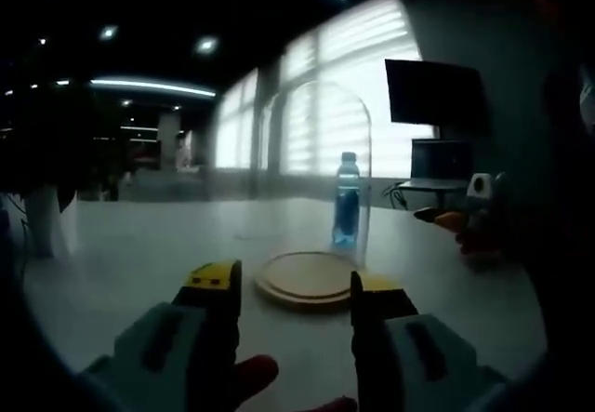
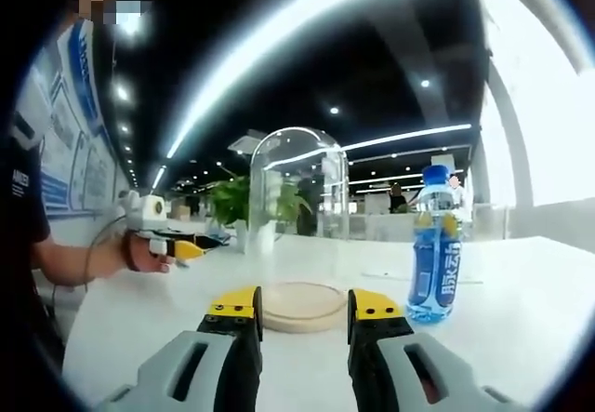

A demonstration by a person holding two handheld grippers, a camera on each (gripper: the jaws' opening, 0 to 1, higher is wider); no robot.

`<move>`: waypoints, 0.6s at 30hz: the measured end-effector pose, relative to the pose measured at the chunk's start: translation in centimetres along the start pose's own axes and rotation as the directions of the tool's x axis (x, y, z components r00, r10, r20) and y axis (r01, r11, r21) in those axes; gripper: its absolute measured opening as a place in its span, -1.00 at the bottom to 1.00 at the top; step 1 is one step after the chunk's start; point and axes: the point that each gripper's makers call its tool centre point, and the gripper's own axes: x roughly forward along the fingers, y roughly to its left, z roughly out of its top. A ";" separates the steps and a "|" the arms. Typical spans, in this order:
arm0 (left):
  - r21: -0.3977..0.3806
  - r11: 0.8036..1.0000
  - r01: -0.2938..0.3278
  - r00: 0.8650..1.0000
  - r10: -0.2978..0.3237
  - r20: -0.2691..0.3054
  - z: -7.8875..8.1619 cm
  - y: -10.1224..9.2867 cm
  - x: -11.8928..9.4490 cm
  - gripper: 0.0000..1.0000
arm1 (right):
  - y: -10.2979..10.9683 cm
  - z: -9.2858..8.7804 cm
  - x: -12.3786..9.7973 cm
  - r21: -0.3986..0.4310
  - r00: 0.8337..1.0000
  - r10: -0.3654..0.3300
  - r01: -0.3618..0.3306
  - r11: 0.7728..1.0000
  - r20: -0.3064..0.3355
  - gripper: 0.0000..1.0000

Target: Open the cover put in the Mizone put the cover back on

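The tall clear glass dome cover (image 2: 297,189) is looking smooth and glossy, catching streaks of ceiling light, and it is showing the window blinds straight through its wall in the left gripper view (image 1: 316,166). Under it the round pale wooden base (image 2: 301,304) is showing a matt, lightly grained face (image 1: 309,279). The blue Mizone bottle of shiny clear plastic (image 2: 435,245) is wearing a glossy printed label and a smooth blue cap (image 1: 346,200). The white table top (image 2: 521,319) is appearing smooth with a soft sheen. The right gripper (image 2: 303,312) is showing matt grey plastic jaws tipped with yellow plastic.
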 end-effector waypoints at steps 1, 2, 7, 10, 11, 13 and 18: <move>0.001 1.000 0.000 1.000 0.000 -0.001 0.0 0.0 0.0 -0.23 | 0.1 0.0 0.0 0.000 1.000 0.001 -0.001 1.000 0.000 -0.41; 0.002 1.000 0.000 1.000 0.000 -0.002 -0.1 0.0 0.0 -0.23 | 0.1 0.0 0.0 -0.001 1.000 0.002 -0.002 1.000 0.000 -0.41; 0.001 1.000 0.007 1.000 -0.007 -0.008 -0.2 -0.2 0.0 -0.23 | 0.0 0.0 0.1 -0.003 1.000 0.005 -0.005 1.000 0.000 -0.41; 0.002 1.000 0.011 1.000 -0.011 -0.009 -0.1 -0.3 0.0 -0.23 | 0.0 0.0 0.1 -0.005 1.000 0.008 -0.008 1.000 0.000 -0.41; 0.001 1.000 0.011 1.000 -0.011 -0.009 -0.1 -0.3 0.0 -0.23 | 0.0 0.0 0.1 -0.008 1.000 0.008 -0.008 1.000 -0.002 -0.41; 0.002 1.000 0.005 1.000 -0.005 -0.009 -0.1 -0.2 -0.1 -0.22 | 0.1 -0.1 0.1 -0.010 1.000 0.008 -0.008 1.000 -0.003 -0.41; 0.010 1.000 -0.009 1.000 0.009 -0.014 -0.2 0.2 0.0 -0.12 | 0.5 0.0 0.2 -0.015 1.000 0.010 -0.010 1.000 -0.004 -0.40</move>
